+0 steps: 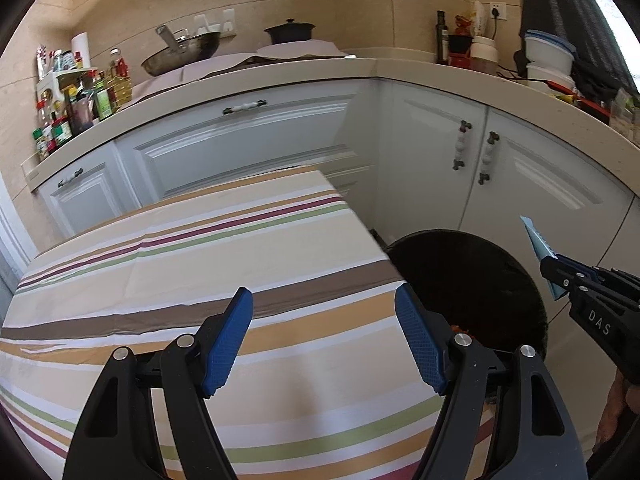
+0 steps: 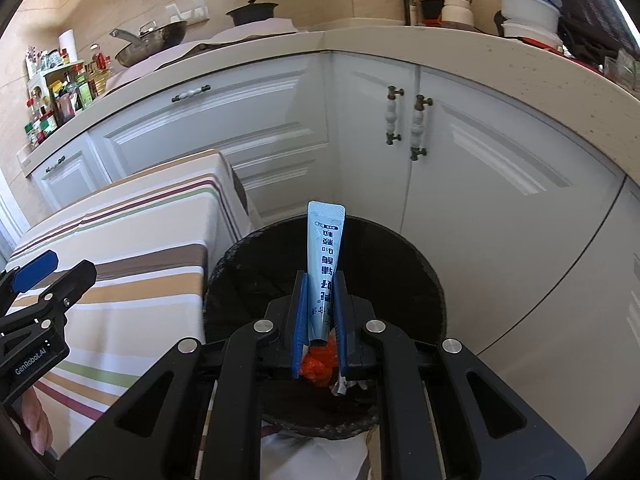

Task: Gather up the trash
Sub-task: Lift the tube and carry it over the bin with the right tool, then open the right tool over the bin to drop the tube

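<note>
Trash in play was a pale blue tube (image 2: 325,264), clamped upright between the nearly shut jaws of the right gripper (image 2: 319,312), its crimped end pointing toward twelve o'clock. Directly beneath it gaped a black bin (image 2: 416,280), with something orange (image 2: 320,366) lying inside at six o'clock of the tube. The left gripper (image 1: 324,340) hung over the striped surface (image 1: 200,248), jaws spread wide and holding nothing. In the left wrist view the bin (image 1: 480,272) lay at three o'clock of the surface, white cabinets (image 1: 432,140) beyond.
</note>
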{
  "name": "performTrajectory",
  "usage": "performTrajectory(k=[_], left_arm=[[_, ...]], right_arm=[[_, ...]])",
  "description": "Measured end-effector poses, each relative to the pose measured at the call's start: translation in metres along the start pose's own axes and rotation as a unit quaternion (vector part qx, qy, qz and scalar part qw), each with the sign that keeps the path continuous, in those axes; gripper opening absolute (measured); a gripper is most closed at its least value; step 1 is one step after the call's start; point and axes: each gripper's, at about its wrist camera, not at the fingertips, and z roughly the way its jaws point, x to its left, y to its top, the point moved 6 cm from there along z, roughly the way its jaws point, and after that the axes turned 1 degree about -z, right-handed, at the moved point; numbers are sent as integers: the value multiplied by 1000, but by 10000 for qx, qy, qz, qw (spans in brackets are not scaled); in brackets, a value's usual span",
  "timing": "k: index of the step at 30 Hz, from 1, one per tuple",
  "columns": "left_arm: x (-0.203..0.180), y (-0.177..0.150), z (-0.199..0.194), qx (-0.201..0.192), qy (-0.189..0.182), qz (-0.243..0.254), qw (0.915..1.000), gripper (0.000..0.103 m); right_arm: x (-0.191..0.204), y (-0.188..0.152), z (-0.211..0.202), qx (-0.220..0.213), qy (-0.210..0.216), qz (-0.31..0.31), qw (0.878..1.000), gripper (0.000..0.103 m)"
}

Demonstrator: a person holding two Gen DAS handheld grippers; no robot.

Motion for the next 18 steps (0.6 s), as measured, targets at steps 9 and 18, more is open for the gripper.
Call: performTrajectory(k=[9, 18], left_arm=[[-26, 8, 2, -82, -150, 178, 9997, 71], [-27, 15, 7, -106, -127, 148, 9998, 71]], right_arm=[[-14, 1, 0, -40, -41, 94, 9999, 13], [-18, 5, 8, -17, -37, 72, 10000, 14]])
